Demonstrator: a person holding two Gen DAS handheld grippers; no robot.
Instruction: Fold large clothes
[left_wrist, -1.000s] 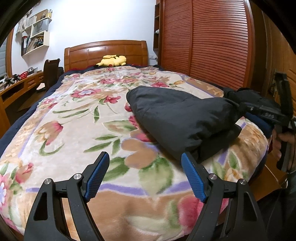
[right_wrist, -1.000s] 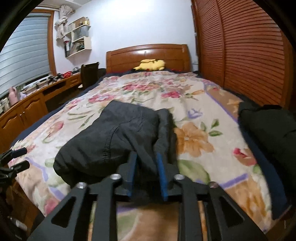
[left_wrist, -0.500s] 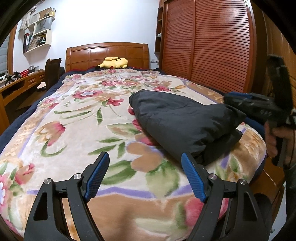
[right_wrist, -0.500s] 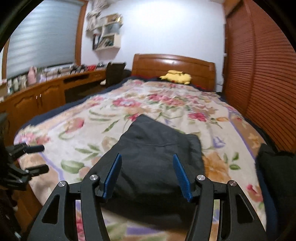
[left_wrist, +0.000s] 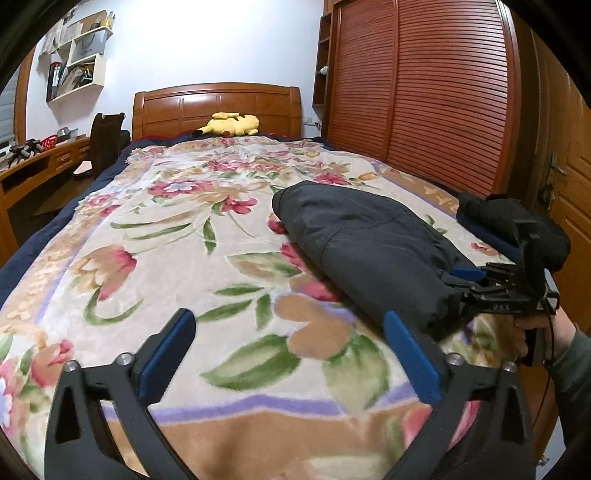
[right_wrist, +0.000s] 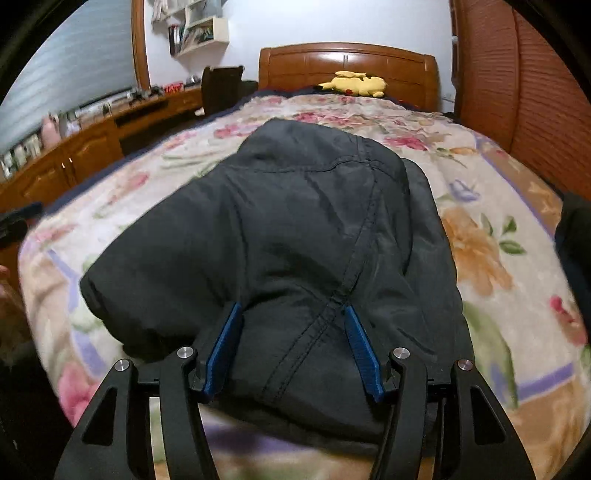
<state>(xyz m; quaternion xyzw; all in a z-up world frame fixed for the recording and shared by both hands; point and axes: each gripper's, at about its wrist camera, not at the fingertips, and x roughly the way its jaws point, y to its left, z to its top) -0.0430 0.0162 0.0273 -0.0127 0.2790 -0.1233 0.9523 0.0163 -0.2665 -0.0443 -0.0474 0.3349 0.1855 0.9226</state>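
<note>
A folded dark grey jacket (left_wrist: 362, 240) lies on the floral bedspread (left_wrist: 177, 251) near the bed's foot. My left gripper (left_wrist: 291, 350) is open and empty, hovering over the bedspread left of the jacket. My right gripper (right_wrist: 291, 343) is open, its blue pads (right_wrist: 225, 343) on either side of the jacket's near bulge (right_wrist: 295, 240). It also shows in the left wrist view (left_wrist: 465, 280), pushed into the jacket's right end.
A second dark garment (left_wrist: 513, 221) lies on the bed's right edge. A yellow plush (left_wrist: 229, 123) sits by the wooden headboard (left_wrist: 218, 103). A slatted wardrobe (left_wrist: 424, 92) stands right, a desk (left_wrist: 40, 166) and chair (left_wrist: 107, 144) left.
My right gripper let go of the jacket, opened and lifted back, then pushed forward so its open pads straddle the jacket's near end. My left gripper stayed open and barely moved.
</note>
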